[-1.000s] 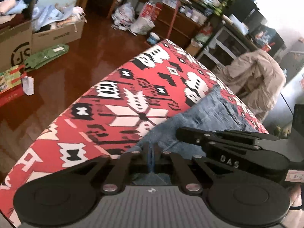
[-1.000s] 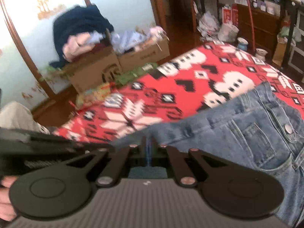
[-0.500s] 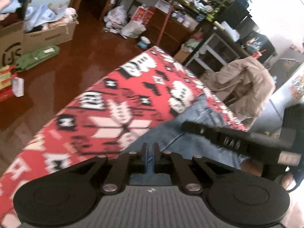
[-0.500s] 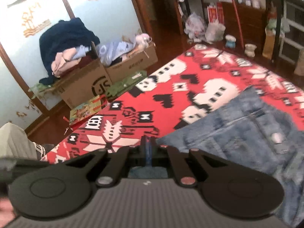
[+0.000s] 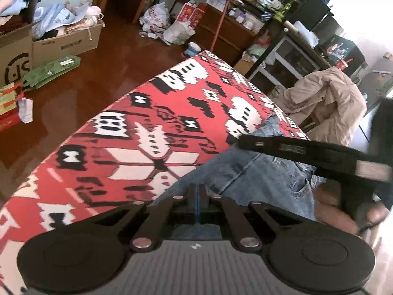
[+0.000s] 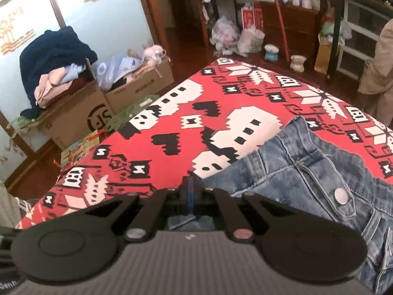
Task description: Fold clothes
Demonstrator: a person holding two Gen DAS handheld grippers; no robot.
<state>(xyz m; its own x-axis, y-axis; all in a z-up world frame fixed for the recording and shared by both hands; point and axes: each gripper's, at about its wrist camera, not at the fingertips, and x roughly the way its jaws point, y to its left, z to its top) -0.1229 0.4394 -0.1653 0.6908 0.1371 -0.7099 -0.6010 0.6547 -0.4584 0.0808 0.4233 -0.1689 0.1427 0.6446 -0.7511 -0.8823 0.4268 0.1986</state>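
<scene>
Left tongs [image 5: 197, 194] and right tongs [image 6: 190, 189] both clamped on jeans [image 6: 307, 172] edge, side by side, low over red-patterned tabletop [image 5: 147, 132].

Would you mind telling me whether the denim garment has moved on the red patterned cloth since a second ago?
Yes. In the right wrist view, the denim garment has been drawn back across the red patterned cloth, uncovering more pattern.

Left gripper [image 5: 197, 194]: black linkage arms, 2 round discs, silver screws, ribbed grey body.
</scene>
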